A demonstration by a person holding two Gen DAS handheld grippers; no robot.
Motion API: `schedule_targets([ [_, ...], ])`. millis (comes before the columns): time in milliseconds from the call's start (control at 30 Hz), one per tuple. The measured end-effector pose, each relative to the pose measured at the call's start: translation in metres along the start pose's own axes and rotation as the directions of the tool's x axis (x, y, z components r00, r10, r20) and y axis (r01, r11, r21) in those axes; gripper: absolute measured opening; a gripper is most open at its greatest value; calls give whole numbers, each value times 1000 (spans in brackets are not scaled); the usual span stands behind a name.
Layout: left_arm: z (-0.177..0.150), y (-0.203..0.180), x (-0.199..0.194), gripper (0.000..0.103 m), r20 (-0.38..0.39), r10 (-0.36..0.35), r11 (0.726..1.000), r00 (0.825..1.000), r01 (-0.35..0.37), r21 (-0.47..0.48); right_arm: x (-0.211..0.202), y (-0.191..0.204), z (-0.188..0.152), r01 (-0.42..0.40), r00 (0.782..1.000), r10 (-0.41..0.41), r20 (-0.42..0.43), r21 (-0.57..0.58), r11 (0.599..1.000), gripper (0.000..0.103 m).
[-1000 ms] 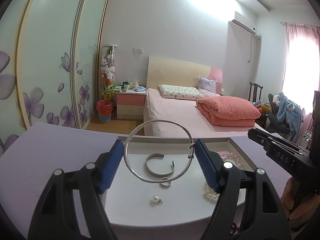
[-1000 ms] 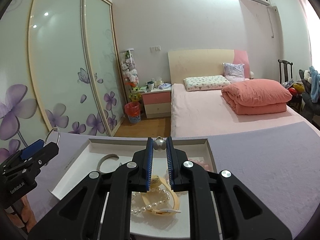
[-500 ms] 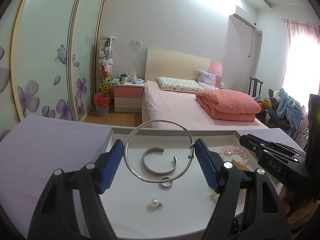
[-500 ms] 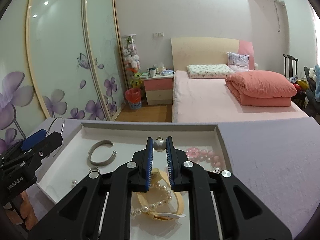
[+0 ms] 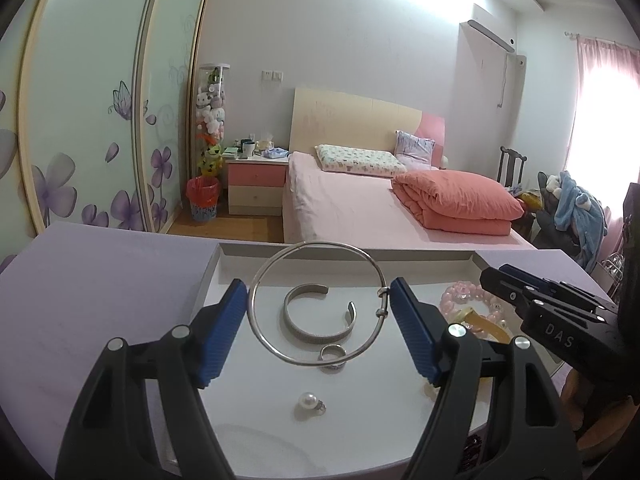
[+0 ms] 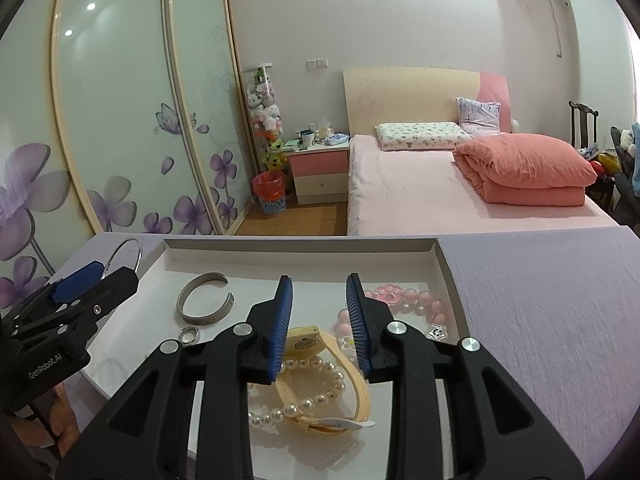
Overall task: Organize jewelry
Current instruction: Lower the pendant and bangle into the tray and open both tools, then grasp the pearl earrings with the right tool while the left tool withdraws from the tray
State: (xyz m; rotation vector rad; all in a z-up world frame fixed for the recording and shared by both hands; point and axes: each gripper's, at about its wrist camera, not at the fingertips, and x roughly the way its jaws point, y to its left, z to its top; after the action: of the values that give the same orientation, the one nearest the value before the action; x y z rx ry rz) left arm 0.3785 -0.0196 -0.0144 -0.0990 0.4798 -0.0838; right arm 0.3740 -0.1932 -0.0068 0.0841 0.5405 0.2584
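Left gripper (image 5: pixel 318 304): black frame, ribbed blue pads, jaws set wide and clamped on a thin silver wire bangle (image 5: pixel 318 303), a large round hoop with two small sliding knots at its right side, held upright above the tray.

Right gripper (image 6: pixel 319 300): same build; its jaws have just been opening and now stand narrowly apart with nothing between the pads.

White tray (image 6: pixel 300 250): shallow, rectangular, low-walled card, on a lilac textured table cover (image 6: pixel 540 300).

Contents, right wrist view:
- Brushed-metal open cuff (image 6: pixel 206 299), C-shaped, left centre.
- Plain silver ring (image 6: pixel 189 335), just below the cuff.
- Pearl bracelet (image 6: pixel 300 396), round glossy beads, lying across a cream rubber-strapped watch (image 6: pixel 320 368), lower centre.
- Pink bead bracelet (image 6: pixel 404 304) with a paw charm, right of centre.
- Small star-shaped stud (image 6: pixel 438 332), near the tray's right wall.

Left wrist view only: a single pearl earring (image 5: pixel 309 402) with a metal fitting, bottom centre, hidden in the other view. The pearl bracelet and star stud do not show here; the bangle appears edge-on at the right view's left margin.
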Motion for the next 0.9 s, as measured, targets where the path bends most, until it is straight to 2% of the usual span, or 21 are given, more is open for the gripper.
schedule_targets([
  [200,1,3,1,73,6,2,1000,1000,-2,0,0,-3,0,2,1000,-2,0,6,1000,30],
  [267,1,4,1,76,9,1,1000,1000,-1,-1,0,-5,0,4,1000,-4,0,7,1000,30],
  [900,0,10,0,76,10,16,1000,1000,-16,-9,-1,-6,1,1,1000,-1,1,1,1000,30],
])
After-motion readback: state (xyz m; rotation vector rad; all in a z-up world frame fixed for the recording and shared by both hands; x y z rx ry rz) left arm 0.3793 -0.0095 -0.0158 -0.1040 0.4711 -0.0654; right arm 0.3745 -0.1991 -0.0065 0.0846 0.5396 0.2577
